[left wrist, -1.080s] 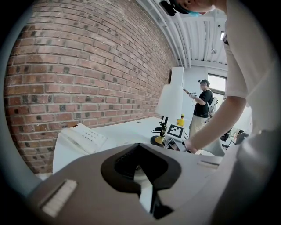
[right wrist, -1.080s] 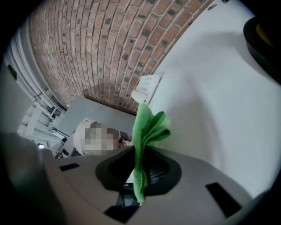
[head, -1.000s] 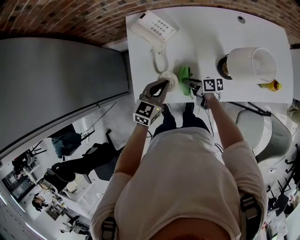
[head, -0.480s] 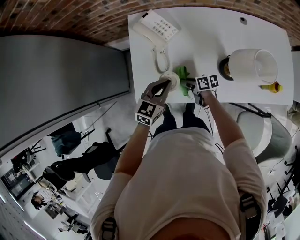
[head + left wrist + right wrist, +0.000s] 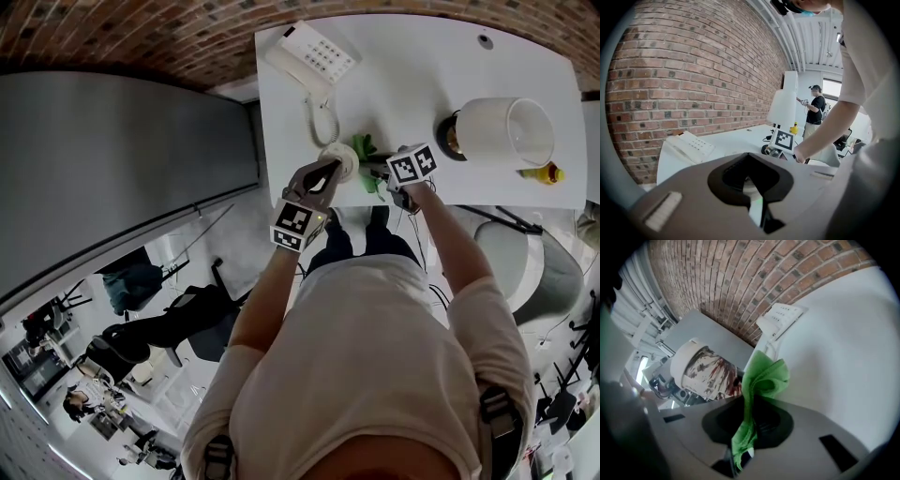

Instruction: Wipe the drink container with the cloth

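Now your left gripper [image 5: 328, 171] squeezes the cup [image 5: 705, 369], and your right gripper [image 5: 377, 172] pinches the cloth [image 5: 761, 376] just beside it.

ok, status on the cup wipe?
Left gripper clamped on stained cup. Right gripper clamped on green cloth, right beside cup, contact unclear. Phone cord close behind, nothing between.

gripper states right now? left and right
left gripper: closed on the drink cup.
right gripper: closed on the green cloth.
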`<state>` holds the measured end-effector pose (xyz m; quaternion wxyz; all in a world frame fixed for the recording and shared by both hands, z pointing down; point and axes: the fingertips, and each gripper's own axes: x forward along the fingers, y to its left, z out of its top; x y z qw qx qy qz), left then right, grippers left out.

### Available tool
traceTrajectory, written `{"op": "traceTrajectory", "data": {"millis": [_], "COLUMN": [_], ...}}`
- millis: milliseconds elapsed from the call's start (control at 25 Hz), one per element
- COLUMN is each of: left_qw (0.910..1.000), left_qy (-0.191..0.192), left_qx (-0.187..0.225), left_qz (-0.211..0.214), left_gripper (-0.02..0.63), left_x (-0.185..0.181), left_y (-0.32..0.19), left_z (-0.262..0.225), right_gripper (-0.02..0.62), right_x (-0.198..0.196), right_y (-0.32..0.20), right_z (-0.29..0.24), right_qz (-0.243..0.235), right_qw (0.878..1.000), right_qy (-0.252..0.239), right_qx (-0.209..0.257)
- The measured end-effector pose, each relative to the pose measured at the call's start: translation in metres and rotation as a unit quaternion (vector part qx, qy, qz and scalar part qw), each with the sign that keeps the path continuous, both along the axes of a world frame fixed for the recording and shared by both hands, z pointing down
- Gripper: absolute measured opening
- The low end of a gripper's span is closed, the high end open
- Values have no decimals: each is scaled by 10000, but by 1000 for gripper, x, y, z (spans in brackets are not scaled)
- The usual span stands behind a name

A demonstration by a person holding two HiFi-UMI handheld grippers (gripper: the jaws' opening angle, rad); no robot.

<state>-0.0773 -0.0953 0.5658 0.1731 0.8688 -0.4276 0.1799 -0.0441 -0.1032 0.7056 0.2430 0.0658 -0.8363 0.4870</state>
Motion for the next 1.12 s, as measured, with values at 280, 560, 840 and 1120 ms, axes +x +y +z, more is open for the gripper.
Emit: {"op": "traceTrajectory", "data": {"millis": [280,560,840,1120], "left_qw": [9999,9999,9999,9999], "left_qy": [79,110,106,117], "left_qx": [51,-11,-26,-33], "left_qz": [-42,-52,-14,24], "left_gripper": [6,6,6,6], "left_x": [1,1,2,2], "left_y": [-3,-4,-1,-2], "left_z": [-1,-1,-4,-2], "right_gripper": [51,51,51,51], "right_x": [3,4,6,9], "right_y": [1,-3,-10,-8], "right_z": [-29,-75,-113,-114], "right_qz": [31,97,207,421], "right_qw": [9965,9851,9741,9736], "right_qy": [-817,-1699,-2243,-2233], "right_qx": [-155,-243,-196,-205]}}
